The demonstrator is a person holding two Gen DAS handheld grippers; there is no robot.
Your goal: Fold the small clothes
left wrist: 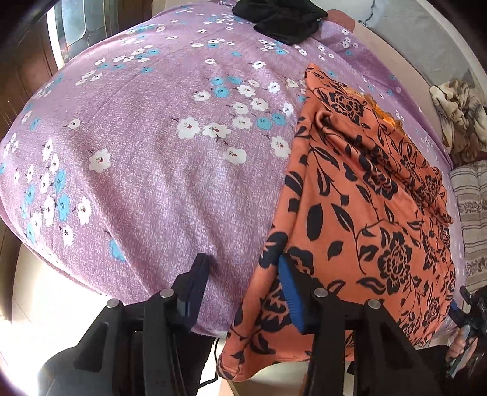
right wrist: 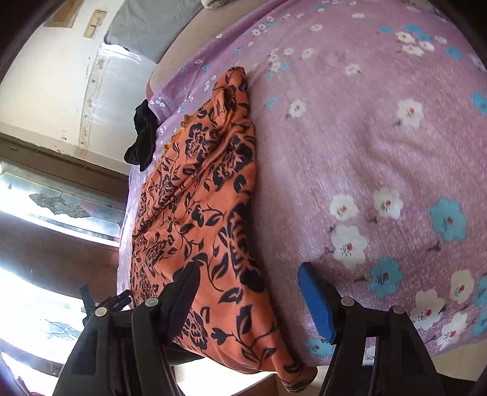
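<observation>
An orange garment (left wrist: pixel 365 219) with a black flower print lies stretched out on the purple flowered bedsheet (left wrist: pixel 152 152), and its near end hangs over the bed's front edge. My left gripper (left wrist: pixel 243 280) is open at the garment's near left edge. One finger is over the bare sheet and the blue-padded finger (left wrist: pixel 292 292) is over the cloth. In the right wrist view the same orange garment (right wrist: pixel 207 198) runs away from me. My right gripper (right wrist: pixel 249 292) is open astride its near right edge, with the blue pad (right wrist: pixel 316 301) over the sheet (right wrist: pixel 365 137).
A black garment (left wrist: pixel 280 18) lies crumpled at the bed's far side, seen also as the black garment (right wrist: pixel 143 137). A beige crumpled cloth (left wrist: pixel 459 118) and a striped cloth (left wrist: pixel 471 213) lie off the bed's right side. A bright window (right wrist: pixel 61 207) is beyond the bed.
</observation>
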